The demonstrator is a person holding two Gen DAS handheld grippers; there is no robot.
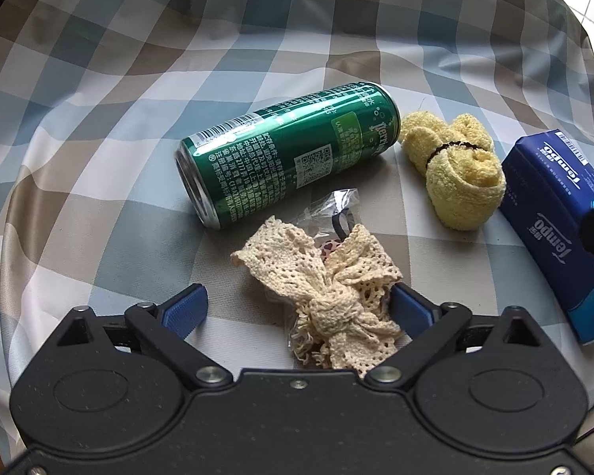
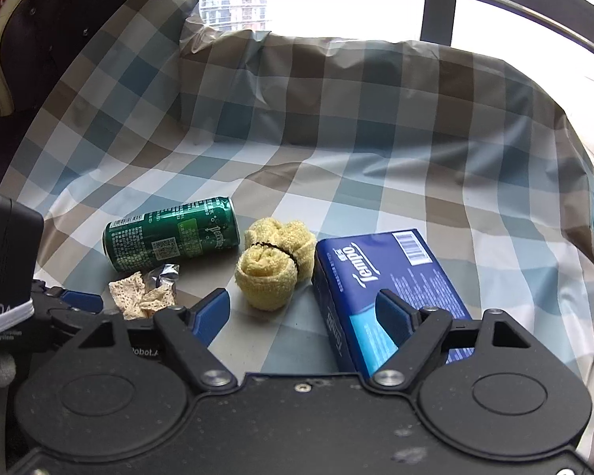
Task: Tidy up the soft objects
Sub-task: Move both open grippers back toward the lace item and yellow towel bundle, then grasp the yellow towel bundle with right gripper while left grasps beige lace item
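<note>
A cream lace bow (image 1: 328,297) lies on the checked cloth between the fingers of my left gripper (image 1: 299,306), which is open around it; it also shows in the right wrist view (image 2: 140,295). A yellow rolled towel (image 1: 455,170) tied with a dark band lies to the right; it shows in the right wrist view (image 2: 275,263) too. My right gripper (image 2: 303,314) is open and empty, its right finger over the blue tissue pack (image 2: 392,289).
A green drink can (image 1: 285,150) lies on its side behind the bow, also in the right wrist view (image 2: 172,233). A clear wrapper (image 1: 332,208) lies by the can. The blue Tempo tissue pack (image 1: 562,229) lies at the right. The checked cloth (image 1: 138,91) rises behind.
</note>
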